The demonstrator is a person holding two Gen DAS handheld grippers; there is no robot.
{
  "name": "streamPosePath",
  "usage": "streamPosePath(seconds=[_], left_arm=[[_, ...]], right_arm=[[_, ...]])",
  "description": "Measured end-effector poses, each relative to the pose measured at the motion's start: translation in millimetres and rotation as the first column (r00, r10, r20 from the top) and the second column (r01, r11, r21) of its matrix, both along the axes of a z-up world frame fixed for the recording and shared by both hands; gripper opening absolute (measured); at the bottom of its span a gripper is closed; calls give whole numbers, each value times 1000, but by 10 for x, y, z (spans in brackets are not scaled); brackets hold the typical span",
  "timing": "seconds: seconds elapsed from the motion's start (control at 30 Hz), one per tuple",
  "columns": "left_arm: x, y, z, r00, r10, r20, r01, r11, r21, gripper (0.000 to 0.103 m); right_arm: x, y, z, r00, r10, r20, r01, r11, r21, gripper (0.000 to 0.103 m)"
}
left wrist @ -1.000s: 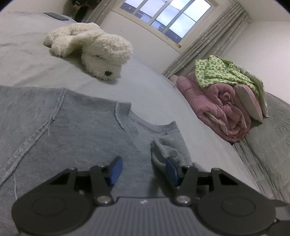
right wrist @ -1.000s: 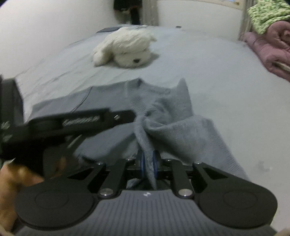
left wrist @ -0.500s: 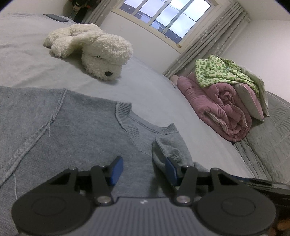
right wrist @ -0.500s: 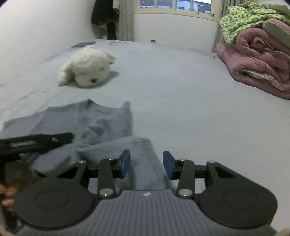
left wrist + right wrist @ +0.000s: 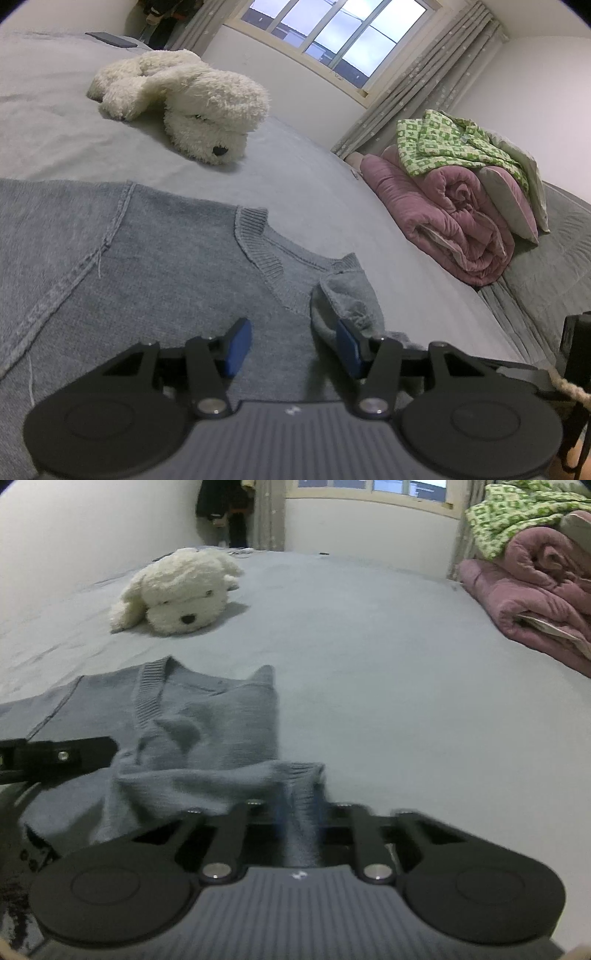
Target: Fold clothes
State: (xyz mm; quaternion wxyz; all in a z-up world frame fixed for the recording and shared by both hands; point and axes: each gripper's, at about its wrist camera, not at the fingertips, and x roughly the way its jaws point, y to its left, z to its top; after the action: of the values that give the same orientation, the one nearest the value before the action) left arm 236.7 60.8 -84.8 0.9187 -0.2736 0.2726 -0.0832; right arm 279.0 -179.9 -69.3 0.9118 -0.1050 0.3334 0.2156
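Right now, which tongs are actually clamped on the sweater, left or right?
The right tongs: just closed, pinching a blurred fold of the grey sweater. The left tongs stand apart over the sweater's chest, gripping nothing.

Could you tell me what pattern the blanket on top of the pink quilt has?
Green-and-white checks on the blanket, clearest in the left wrist view.

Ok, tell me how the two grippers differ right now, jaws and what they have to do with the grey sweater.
The left gripper has its jaws apart, over the flat grey sweater, gripping nothing; the right gripper is shut on a bunched edge of the sweater, its jaws having just been closing. The left gripper looks sharp, the right gripper is blurred. Both are black with blue pads and low over the bed.
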Motion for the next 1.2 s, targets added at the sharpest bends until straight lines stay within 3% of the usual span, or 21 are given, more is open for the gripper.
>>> streamPosePath(seconds=[0.13,0.43,0.6,0.8,0.9,1.1,1.2], left_arm=[[0,2,-3,1000,0,0,0,1000,-3,53],[5,2,-2,1000,0,1,0,1000,-1,53],[5,1,-3,1000,2,1,-2,1000,-1,53],[2,-6,-1,1000,4,2,-4,1000,2,53],[5,-11,-2,1000,4,3,-4,1000,6,53],[12,-17,-1,1000,3,4,-3,1000,12,53],[15,-26,1,1000,2,4,-2,1000,19,53]], right_arm=[[-49,-9,30,996,-48,69,53,996,-72,5],[98,-578,-20,958,-241,156,268,946,-184,5],[199,-911,-66,913,-352,207,397,884,-247,5],[293,-1368,-134,836,-488,251,546,785,-294,4],[327,-1531,-196,819,-528,224,573,771,-277,4],[333,-1412,-318,825,-498,267,564,755,-335,5],[270,-1484,-218,833,-501,233,550,793,-263,10]])
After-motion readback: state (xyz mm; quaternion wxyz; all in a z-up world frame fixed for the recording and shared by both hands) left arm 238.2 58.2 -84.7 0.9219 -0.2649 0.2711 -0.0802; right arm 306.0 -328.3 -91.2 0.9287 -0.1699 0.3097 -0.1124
